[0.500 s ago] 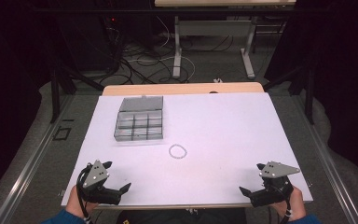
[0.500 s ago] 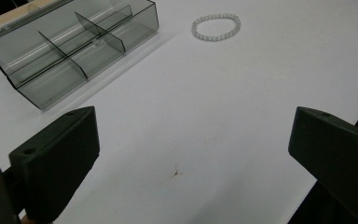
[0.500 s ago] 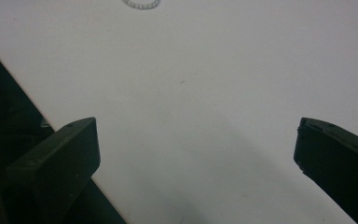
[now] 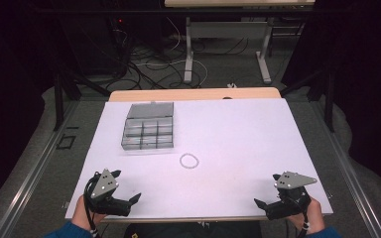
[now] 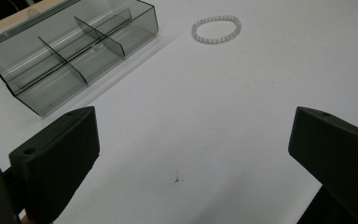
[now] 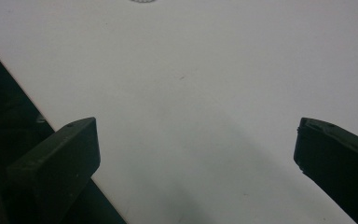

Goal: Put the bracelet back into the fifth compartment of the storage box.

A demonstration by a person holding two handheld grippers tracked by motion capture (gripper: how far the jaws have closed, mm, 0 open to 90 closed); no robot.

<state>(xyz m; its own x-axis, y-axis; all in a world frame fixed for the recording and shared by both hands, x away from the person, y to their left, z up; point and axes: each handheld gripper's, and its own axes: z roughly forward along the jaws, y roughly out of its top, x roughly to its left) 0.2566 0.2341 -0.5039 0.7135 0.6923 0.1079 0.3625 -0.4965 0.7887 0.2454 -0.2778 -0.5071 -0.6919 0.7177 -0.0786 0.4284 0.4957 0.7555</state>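
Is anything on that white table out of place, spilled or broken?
Nothing is spilled or broken. The one loose item is the small pale beaded bracelet, lying alone on the white table just in front of the clear smoky plastic compartment box, whose compartments look empty. A tiny dark speck marks the tabletop near the left gripper.

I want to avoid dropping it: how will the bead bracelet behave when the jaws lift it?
The bead bracelet is a loop of small round beads, so it will probably sag rather than hold its ring shape. The beads look smooth, so it may slip. It looks light and lies flat on the white table, so it should slide easily.
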